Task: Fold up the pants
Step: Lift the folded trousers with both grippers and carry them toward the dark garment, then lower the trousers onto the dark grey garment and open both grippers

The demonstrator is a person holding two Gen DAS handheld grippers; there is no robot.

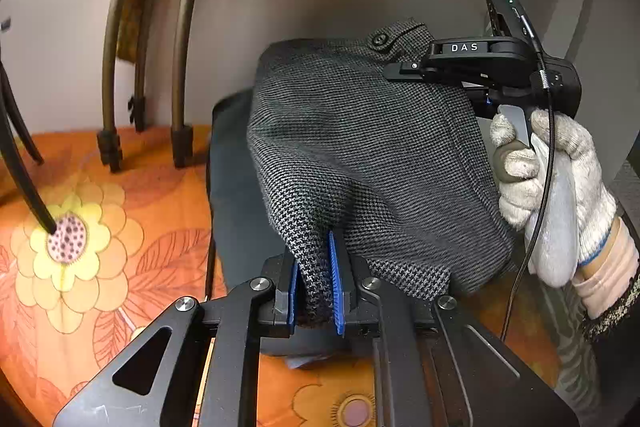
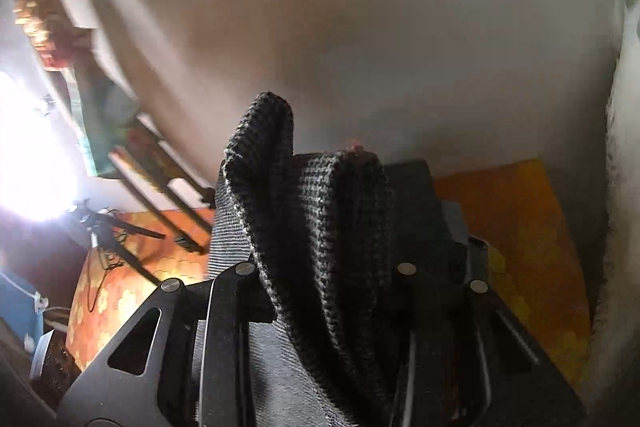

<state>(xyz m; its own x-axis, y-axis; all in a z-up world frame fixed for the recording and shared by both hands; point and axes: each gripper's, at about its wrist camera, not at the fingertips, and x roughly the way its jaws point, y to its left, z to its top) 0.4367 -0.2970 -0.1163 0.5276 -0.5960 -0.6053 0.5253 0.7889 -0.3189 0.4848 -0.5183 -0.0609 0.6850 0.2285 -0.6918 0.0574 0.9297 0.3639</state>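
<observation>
The gray checked pants [image 1: 360,155] are lifted above the dark pad [image 1: 236,211] on the orange flower sheet [image 1: 92,267]. The left gripper [image 1: 314,291] squeezes a fold of the cloth between its blue pads [image 1: 335,279]. The right gripper [image 1: 394,71], held by a gloved hand [image 1: 556,179], bites the waist edge near the button [image 1: 379,39]. In the right wrist view the cloth covers the tips, so they are hidden. The sheet has open room toward its left edge; brown curved bars [image 1: 116,67] stand at the back edge.

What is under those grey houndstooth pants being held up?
Under the grey houndstooth pants lies a dark blue-grey cloth on an orange floral bedsheet. How far that cloth extends beneath them is covered.
</observation>
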